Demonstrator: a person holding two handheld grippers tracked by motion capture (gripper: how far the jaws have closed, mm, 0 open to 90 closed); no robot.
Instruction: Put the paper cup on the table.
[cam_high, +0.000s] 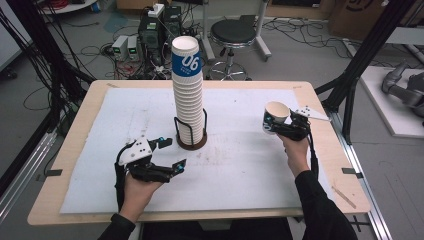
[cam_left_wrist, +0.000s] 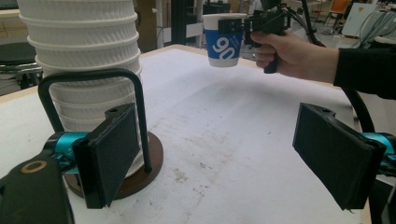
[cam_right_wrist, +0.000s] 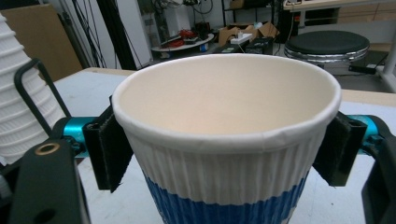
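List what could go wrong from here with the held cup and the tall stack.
1. The right gripper clamps the paper cup just under its rim; squeezing harder could crush it.
2. The cup stack rises far above its wire holder, so a bump could topple it.
3. The left gripper, jaws open, sits beside the holder's base and could knock it.

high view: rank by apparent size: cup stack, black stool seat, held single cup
1. cup stack, tallest thing on the table.
2. black stool seat, though it stands farther off on the floor, so it looks smaller than it is.
3. single cup, clamped in the right gripper.
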